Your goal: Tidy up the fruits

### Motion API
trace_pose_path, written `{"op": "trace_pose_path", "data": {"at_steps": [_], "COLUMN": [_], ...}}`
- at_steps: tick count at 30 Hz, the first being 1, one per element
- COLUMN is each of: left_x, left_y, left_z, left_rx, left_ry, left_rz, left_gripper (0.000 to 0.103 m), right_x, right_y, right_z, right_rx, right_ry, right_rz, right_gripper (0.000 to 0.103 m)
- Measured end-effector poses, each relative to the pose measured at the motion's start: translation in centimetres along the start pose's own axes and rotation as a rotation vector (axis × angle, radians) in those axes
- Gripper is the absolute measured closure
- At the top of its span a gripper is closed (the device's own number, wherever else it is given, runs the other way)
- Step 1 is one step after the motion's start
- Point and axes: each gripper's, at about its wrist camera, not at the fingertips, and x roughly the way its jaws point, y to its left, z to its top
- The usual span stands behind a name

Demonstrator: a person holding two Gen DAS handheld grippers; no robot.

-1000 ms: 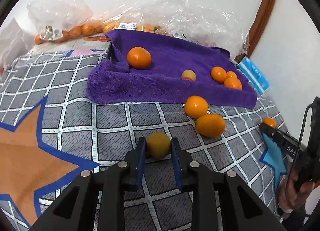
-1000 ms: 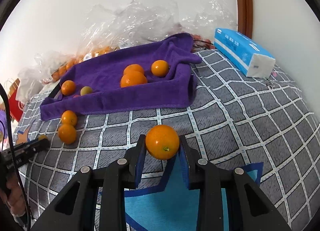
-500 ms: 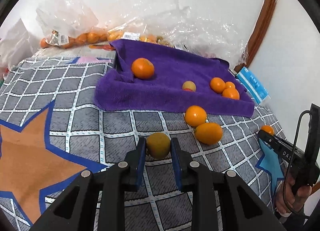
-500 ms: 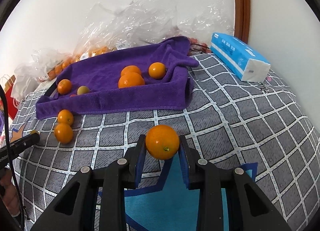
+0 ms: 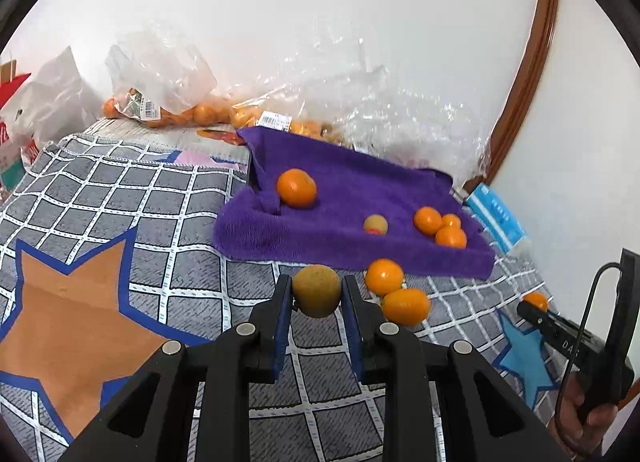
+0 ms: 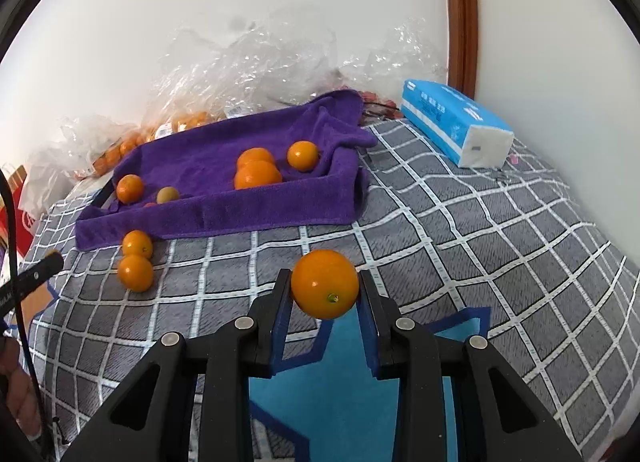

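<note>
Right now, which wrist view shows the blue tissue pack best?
The right wrist view. The blue tissue pack lies there whole and unobstructed on the checked blanket, with its top, side and white end visible. In the left wrist view it is only a small, distorted sliver at the far edge, beyond the purple towel.

My left gripper (image 5: pixel 316 296) was clamped tight, both blue pads pressed against the yellowish fruit (image 5: pixel 316 290) between them, angled downward. My right gripper (image 6: pixel 325 290) was likewise closed around an orange (image 6: pixel 324 289), tilted down. My right hand (image 5: pixel 586 420) wrapped its handle at the left view's edge.
</note>
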Motion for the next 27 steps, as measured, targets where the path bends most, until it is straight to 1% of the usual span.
{"op": "trace_pose_path", "data": {"at_steps": [3,8,12,17,27], "left_x": [-0.6,-1.1,-1.5,-1.9,-2.4], "left_y": [0.4,0.8,1.2,1.3,1.7], "left_z": [0.2,0.3,0.5,0.6,0.7], "left_rx": [-0.024,-0.055,-0.079,-0.093,-0.122], "left_ry": [-0.025,-0.053,-0.073,-0.088,-0.108], "left_rz": [-0.012,-0.021,-0.029,-0.045,-0.049], "left_gripper": [0.08,0.08,0.08,0.08,0.08], "right_x": [-1.0,-2.2,-3.4,-4.2,-4.2], "right_y": [0.6,1.5,2.4,3.2,3.7], "right_z": [0.5,1.6,2.4,3.2,4.1], "right_rx": [-0.005,-0.009,-0.031,-0.045,-0.038], "right_ry": [-0.01,-0.04,-0.088,-0.112,-0.12], "right_rz": [0.025,0.04,0.052,0.057,0.065], "right_gripper": [0.072,0.072,0.072,0.072,0.072]}}
